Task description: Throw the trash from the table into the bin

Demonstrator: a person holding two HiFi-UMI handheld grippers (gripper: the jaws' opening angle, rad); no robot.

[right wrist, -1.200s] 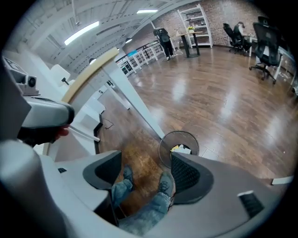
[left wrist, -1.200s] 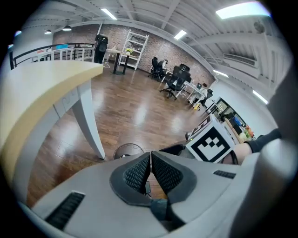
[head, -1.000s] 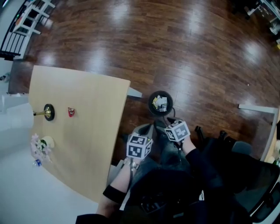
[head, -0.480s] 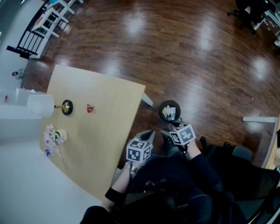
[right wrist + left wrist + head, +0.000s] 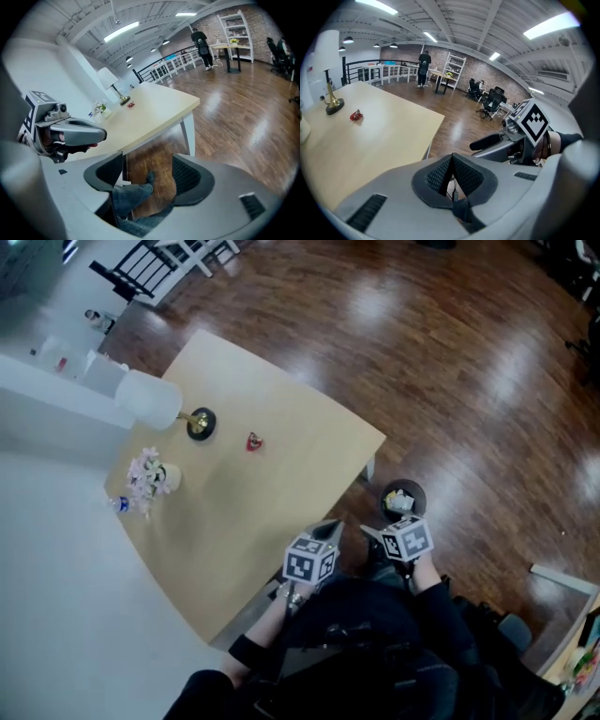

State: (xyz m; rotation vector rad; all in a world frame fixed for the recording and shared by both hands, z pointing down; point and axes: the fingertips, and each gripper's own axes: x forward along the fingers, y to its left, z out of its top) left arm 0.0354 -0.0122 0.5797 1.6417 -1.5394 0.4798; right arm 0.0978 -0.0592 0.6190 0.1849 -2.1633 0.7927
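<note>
- My left gripper (image 5: pixel 451 161) has its jaws pressed together on nothing. My right gripper (image 5: pixel 147 176) has its jaws wide apart and empty, with only my own leg and the floor showing through the gap.
- Both hang side by side close to my body, just off the counter's (image 5: pixel 281 493) near edge.
- The bin (image 5: pixel 403 500) stands on the floor just ahead of my right jaws, with trash inside.
- The red wrapper (image 5: pixel 356 115) lies well ahead and left of my left jaws, near the lamp base (image 5: pixel 334 105). I judge it the remaining piece, so the left jaws must open before reaching.
</note>
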